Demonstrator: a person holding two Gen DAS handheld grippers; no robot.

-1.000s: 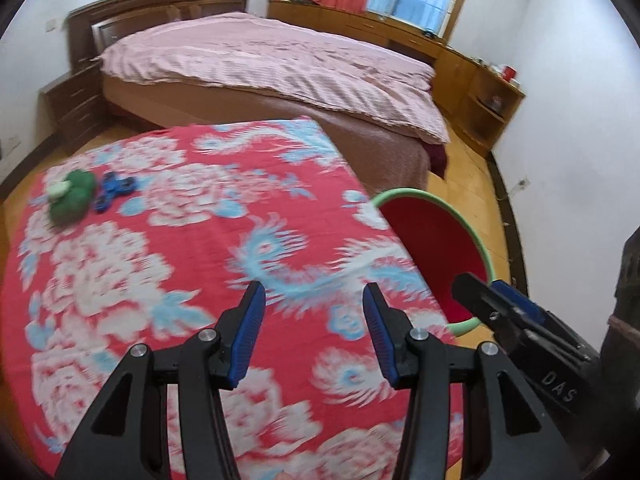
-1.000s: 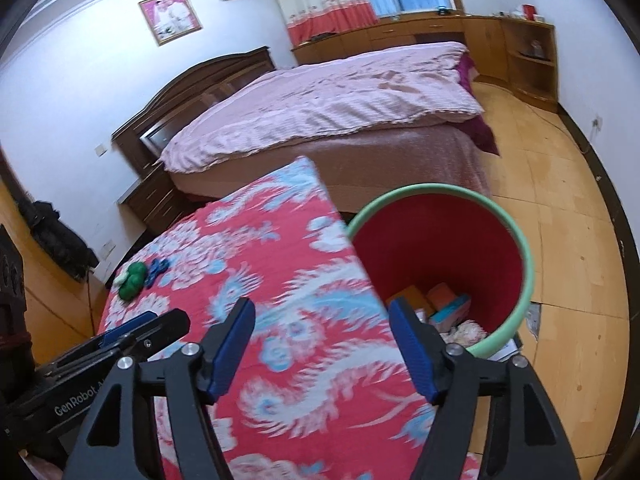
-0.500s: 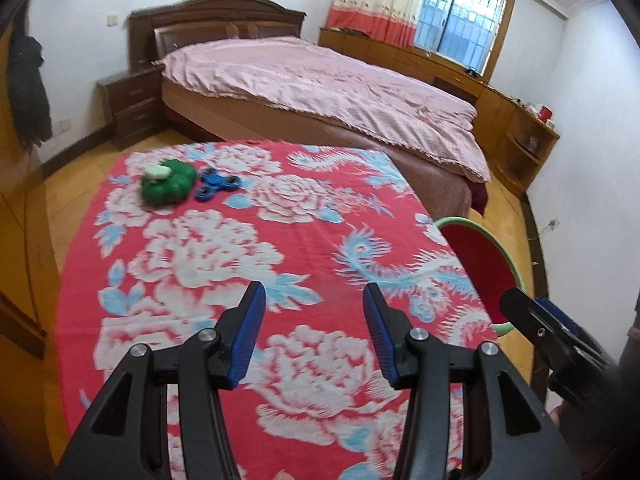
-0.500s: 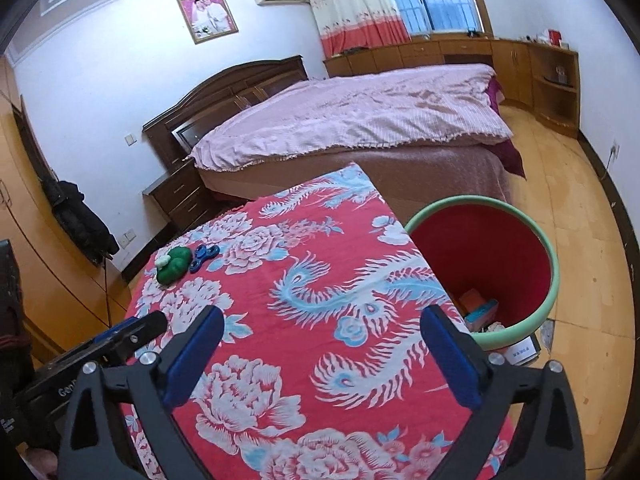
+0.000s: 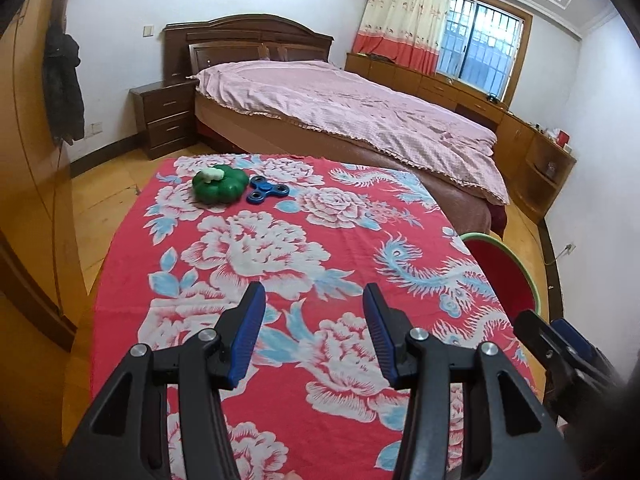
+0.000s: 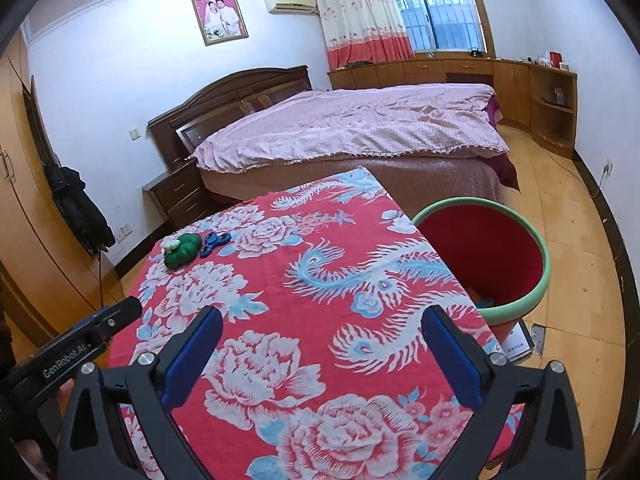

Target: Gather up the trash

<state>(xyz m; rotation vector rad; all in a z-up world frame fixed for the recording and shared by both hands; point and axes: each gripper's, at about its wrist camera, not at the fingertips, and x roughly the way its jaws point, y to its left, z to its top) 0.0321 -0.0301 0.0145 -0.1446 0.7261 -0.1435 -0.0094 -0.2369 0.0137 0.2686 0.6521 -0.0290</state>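
A red bin with a green rim [image 6: 500, 256] stands on the floor at the table's right side; it shows in the left wrist view [image 5: 508, 276] too. Some trash lies at its bottom, mostly hidden by the table edge. A green pumpkin-shaped toy [image 5: 219, 186] and a blue fidget spinner [image 5: 267, 192] lie at the table's far left; both show in the right wrist view, toy [image 6: 182, 250] and spinner [image 6: 214, 241]. My left gripper [image 5: 314, 330] is open and empty above the near table. My right gripper [image 6: 318, 354] is open wide and empty.
The table wears a red floral cloth [image 5: 280, 264]. A bed with a pink cover [image 5: 352, 116] stands behind it, with a nightstand [image 5: 164, 122] at its left. A white box [image 6: 518, 340] lies on the floor by the bin. Wooden floor [image 6: 576, 240] stretches right.
Both grippers have pulled back and up from the bin side, so more of the table and room shows. The right gripper has opened wider. The left gripper's opening is unchanged.
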